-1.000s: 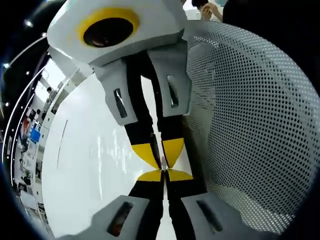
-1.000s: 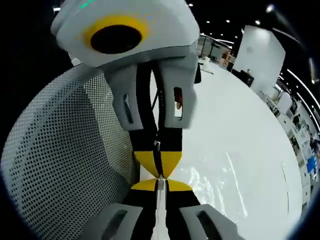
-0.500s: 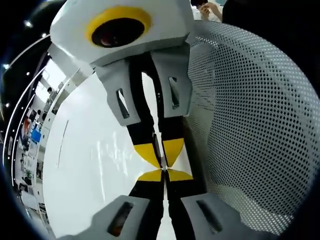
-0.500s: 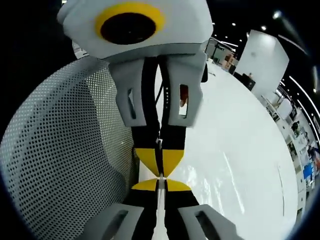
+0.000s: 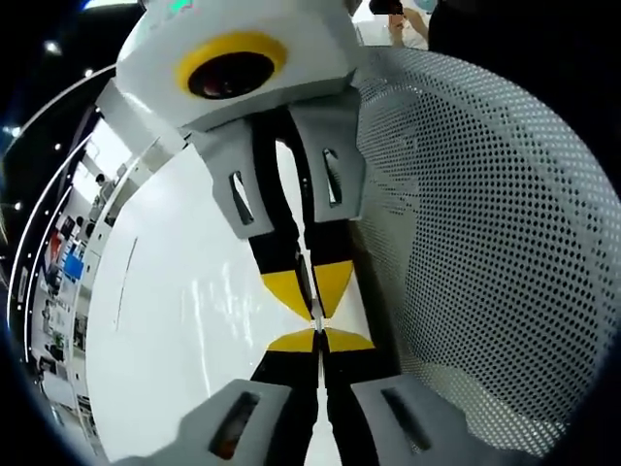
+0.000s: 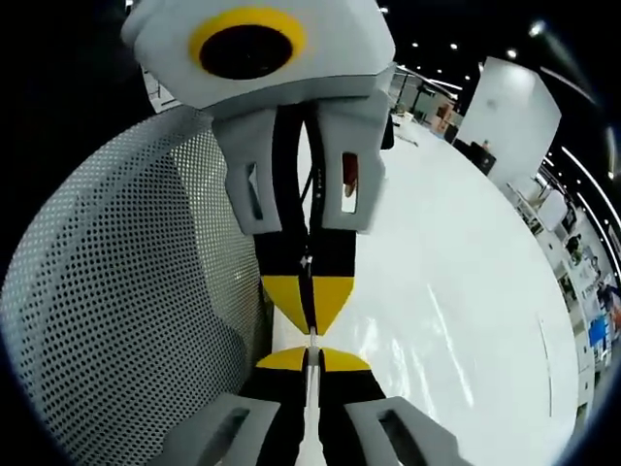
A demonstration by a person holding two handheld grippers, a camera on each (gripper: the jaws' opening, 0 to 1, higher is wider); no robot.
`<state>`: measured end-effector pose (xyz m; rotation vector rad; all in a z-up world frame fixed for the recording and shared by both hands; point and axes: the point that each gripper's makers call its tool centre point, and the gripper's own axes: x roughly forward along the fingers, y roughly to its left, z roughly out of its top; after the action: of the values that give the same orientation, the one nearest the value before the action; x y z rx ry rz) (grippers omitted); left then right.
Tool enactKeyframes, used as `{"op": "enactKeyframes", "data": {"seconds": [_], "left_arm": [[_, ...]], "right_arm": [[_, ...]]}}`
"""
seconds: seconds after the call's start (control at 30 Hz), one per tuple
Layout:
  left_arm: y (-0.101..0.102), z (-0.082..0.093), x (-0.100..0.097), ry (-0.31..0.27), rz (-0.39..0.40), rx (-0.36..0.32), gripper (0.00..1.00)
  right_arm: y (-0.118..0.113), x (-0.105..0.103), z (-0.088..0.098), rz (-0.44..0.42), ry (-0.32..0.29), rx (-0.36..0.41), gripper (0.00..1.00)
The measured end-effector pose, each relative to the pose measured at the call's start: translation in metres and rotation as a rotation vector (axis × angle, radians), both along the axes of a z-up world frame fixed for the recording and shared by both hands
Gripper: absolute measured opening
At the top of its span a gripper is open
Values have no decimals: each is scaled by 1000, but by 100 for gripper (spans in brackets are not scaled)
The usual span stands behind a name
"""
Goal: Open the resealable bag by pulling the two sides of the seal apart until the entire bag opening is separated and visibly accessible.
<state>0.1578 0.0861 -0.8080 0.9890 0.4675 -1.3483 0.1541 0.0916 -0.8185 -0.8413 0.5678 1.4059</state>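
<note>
Left gripper view: left tongs (image 5: pixel 317 340) rise from the bottom, yellow tips pressed together; right tongs (image 5: pixel 310 291) come down from the top, also closed, tip to tip with the left pair and almost touching; resealable bag (image 5: pixel 209 301) is clear film, readable only as glossy streaks over the white counter (image 5: pixel 146 388), to the left of the tips; the seal lip itself is too thin to make out, but I judge each pair pinches one side of it; that explains the head-on setup, since opposite grips let the two sides be drawn straight apart; white perforated shell (image 5: pixel 485 243) curves close along the right.

Right gripper view: right tongs (image 6: pixel 310 359) closed at the bottom, left tongs (image 6: pixel 309 306) closed above, meeting nose to nose; wrinkled sheen of the bag (image 6: pixel 408 364) sits just right of the tips, over the counter (image 6: pixel 475 233); perforated shell (image 6: pixel 126 291) is on the left; the far counter edge runs towards shelving in the background.

Pose: both tools are in line on one axis, mirrored, held above the counter beside the shell; no visible gap in the seal yet, so the opening looks barely begun.
</note>
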Motion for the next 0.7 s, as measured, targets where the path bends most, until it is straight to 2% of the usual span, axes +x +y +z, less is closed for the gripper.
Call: {"op": "enactKeyframes", "data": {"seconds": [0.7], "left_arm": [[9, 1, -2, 33, 35, -15, 0]], "right_arm": [[-13, -1, -6, -23, 12, -14, 0]]}}
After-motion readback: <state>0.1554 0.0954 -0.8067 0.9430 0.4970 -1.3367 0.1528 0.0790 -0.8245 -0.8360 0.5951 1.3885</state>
